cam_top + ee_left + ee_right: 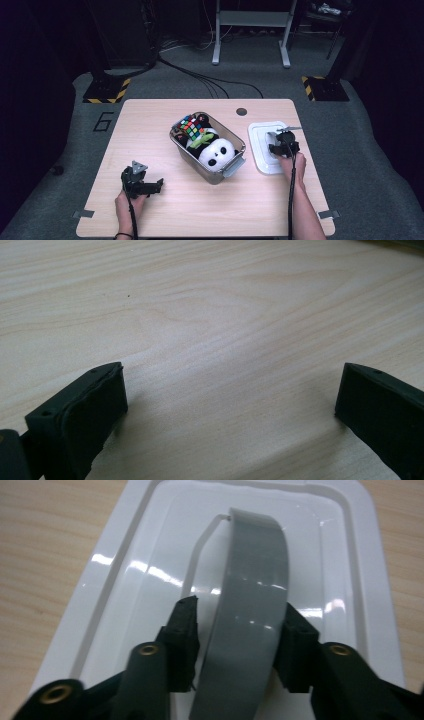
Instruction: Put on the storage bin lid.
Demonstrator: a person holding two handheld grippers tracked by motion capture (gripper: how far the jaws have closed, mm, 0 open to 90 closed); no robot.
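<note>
Left gripper rests low on the bare table, jaws wide apart, nothing between them; parked out of the way, I judge. Right gripper has its jaws around the grey handle of the white lid, apparently gripping it to lift. The lid lies flat, just right of the open bin holding a panda and cube.

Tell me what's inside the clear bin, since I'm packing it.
The bin holds a panda plush, a colourful puzzle cube and something green; whatever lies beneath them is covered.
</note>
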